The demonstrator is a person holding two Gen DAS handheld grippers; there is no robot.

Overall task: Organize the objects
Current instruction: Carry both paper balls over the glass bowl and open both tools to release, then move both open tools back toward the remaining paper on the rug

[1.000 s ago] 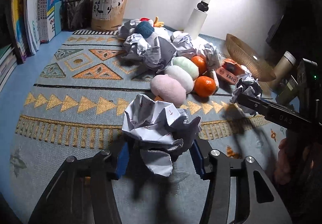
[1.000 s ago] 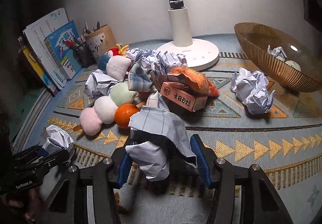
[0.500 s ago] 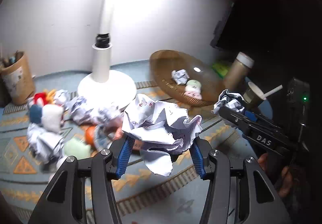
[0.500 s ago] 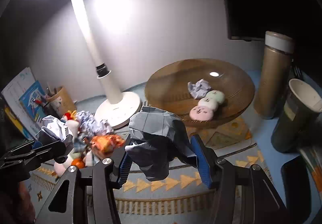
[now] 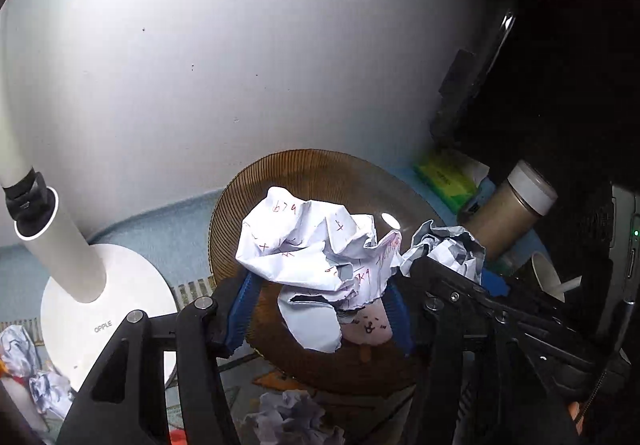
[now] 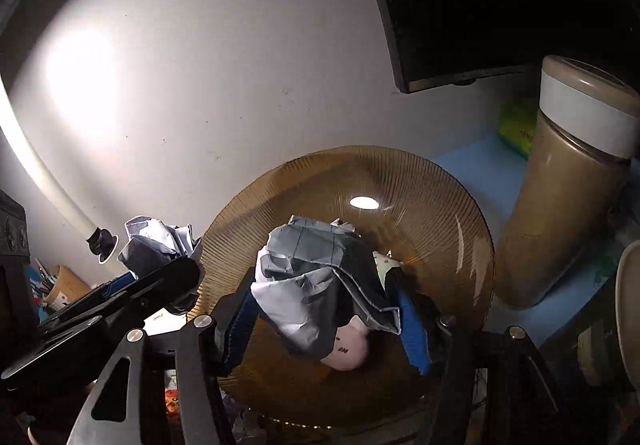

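Paper fills the left wrist view: we see a white crumpled paper ball [image 5: 316, 245] with red scribbles between the blue pads of our left gripper [image 5: 320, 309], whose jaws are opening above the amber ribbed bowl [image 5: 280, 173]. A pink plush toy [image 5: 370, 329] lies in the bowl below. The lamp base [image 5: 96, 321] stands to the left.

In the right wrist view, we see our right gripper [image 6: 328, 325] opening too, a grey gridded paper wad [image 6: 316, 277] between its pads, over the same bowl. Whether either paper is free of its pads, we cannot tell. A tan flask [image 6: 568, 197] stands to the right.
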